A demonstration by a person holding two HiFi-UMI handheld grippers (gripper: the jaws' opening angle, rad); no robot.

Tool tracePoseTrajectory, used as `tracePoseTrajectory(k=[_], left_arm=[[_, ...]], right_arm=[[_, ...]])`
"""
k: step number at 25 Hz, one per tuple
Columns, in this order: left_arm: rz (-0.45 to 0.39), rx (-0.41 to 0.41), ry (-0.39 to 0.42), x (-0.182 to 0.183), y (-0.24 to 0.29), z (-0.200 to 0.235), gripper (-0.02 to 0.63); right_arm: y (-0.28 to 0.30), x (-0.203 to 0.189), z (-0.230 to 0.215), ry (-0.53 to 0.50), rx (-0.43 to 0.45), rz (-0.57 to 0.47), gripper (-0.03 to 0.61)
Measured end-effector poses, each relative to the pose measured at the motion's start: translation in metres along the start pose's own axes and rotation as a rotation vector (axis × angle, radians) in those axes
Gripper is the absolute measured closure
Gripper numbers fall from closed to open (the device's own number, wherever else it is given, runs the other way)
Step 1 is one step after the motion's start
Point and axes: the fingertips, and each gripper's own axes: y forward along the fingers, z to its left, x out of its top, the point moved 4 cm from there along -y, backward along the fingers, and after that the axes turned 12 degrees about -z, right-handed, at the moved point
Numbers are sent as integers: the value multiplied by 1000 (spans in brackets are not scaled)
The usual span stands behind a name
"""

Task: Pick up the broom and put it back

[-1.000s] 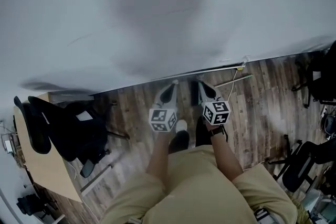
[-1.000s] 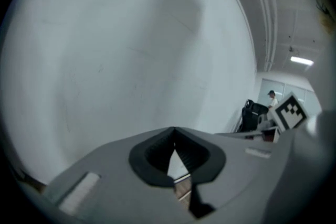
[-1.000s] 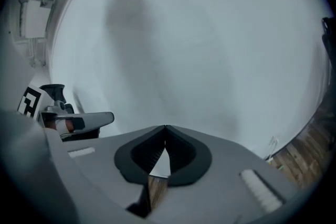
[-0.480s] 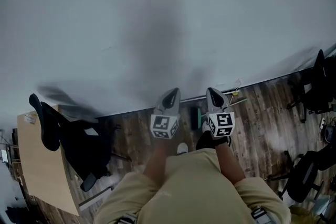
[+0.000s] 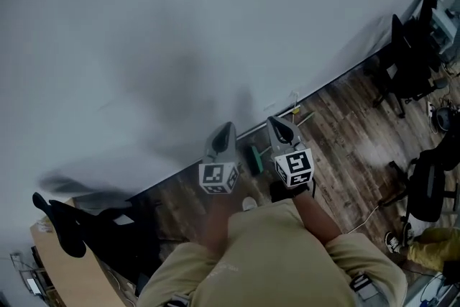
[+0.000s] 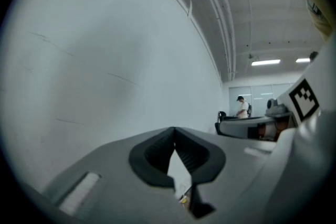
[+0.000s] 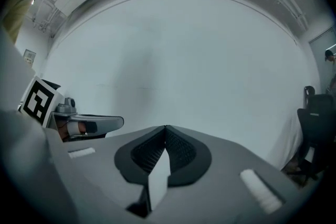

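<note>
Head view, broom: what I take for the broom [image 5: 253, 158] lies on the floor [image 5: 338, 129] at the foot of the wall [image 5: 180, 25]. It has a green head, and a pale handle seems to run off to the right along the skirting. Nothing holds it.
Head view, arms: both forearms reach forward from the torso. The left gripper [image 5: 226, 129] and right gripper [image 5: 279, 127] sit side by side, a little apart and about level. They aim at the wall, well above the broom.
Head view, surroundings: office chairs [image 5: 406, 68] stand far off to the right.
Left gripper view, fingers: the fingers [image 6: 155, 157] meet at their tips with nothing between them. Only bare wall lies ahead, and a person [image 6: 242, 107] stands far down the room.
Right gripper view, fingers: the fingers [image 7: 181, 152] are pressed together and empty, facing plain wall. The left gripper shows at the left edge.
Handling, judged: the broom is probably light, with a stiff handle and a soft head. A smooth round handle may roll or swing in a pinch.
Where to grip, judged: grip the handle at two spaced points, one near the head, so it cannot pivot.
Next move, judged: both grippers must open and drop to the floor first.
</note>
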Motion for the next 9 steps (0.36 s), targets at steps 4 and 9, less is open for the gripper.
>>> tracePoseTrajectory(k=[4,9], left_arm=[[23,-65,-8,-16,46,-39,612],[66,-144,-12,-54,122,-95,612]], right_arm=[[-20,-8,-58,9,-76,21,574],[-32,-21,-151,6,-137,46,574]])
